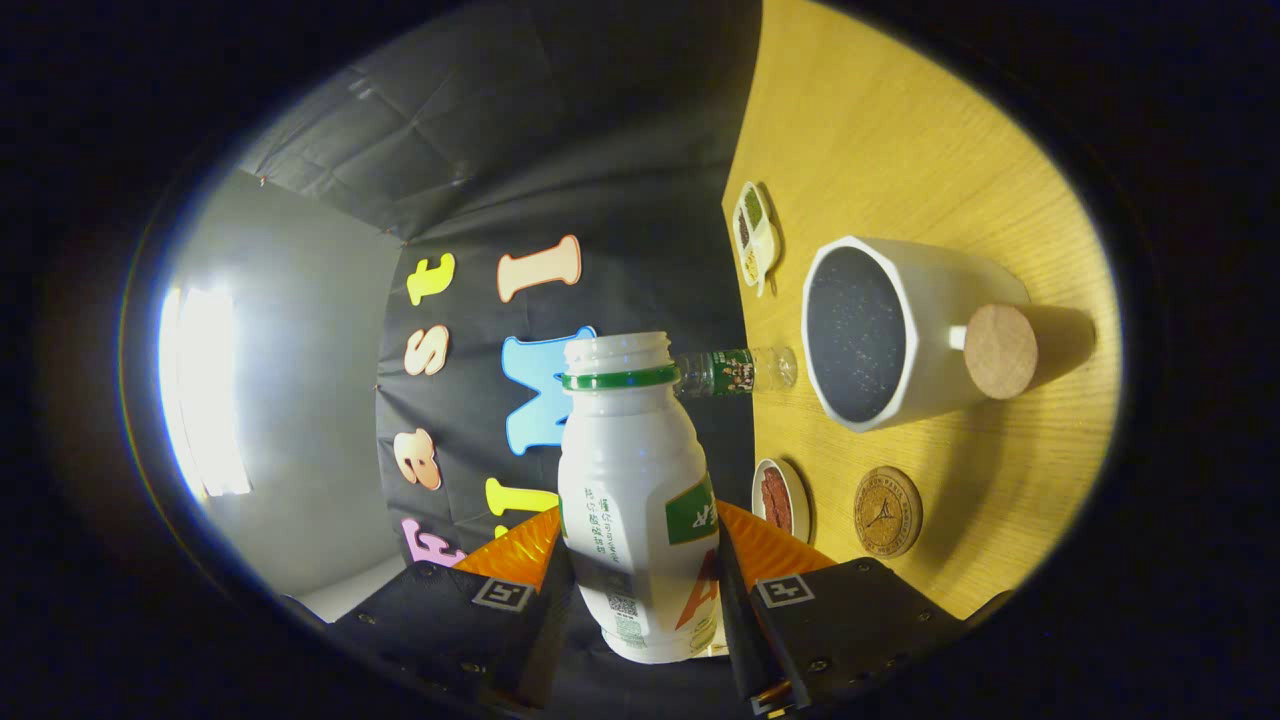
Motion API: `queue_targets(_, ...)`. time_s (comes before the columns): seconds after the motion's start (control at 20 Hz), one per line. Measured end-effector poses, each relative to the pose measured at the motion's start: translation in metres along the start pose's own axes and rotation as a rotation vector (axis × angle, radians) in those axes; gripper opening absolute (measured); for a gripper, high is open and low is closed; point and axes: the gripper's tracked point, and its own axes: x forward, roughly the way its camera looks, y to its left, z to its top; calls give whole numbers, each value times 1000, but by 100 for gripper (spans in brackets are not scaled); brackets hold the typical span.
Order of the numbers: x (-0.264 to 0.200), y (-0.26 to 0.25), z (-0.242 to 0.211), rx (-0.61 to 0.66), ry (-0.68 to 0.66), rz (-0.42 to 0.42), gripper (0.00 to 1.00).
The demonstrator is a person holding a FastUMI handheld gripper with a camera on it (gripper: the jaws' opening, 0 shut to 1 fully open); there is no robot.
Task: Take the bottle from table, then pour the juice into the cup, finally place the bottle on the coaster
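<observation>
Wooden table (880, 130) lies open around the cup (905, 335); fingers (640, 590) clamp the bottle (635, 480).

— What is seen of the gripper (640, 590)?
— Two blocky housings are seen, each marked with a small square tag and set with small screws.
— And behind them?
— Ribbed orange panels are visible.

My gripper (640, 600) clamps the bottle (635, 500) between both fingers; cup (900, 335) beyond it, coaster (887, 511) beside the cup.
</observation>
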Motion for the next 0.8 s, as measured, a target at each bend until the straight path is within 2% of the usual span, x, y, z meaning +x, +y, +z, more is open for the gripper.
queue_targets(0.1, 2, 0, -4, -102, 2, 6, 66)
queue_targets(0.35, 22, -12, -28, -543, 50, -42, 66)
queue_targets(0.6, 39, -30, -43, -906, 84, -58, 66)
queue_targets(0.8, 62, -45, -43, -1179, 79, -108, 66)
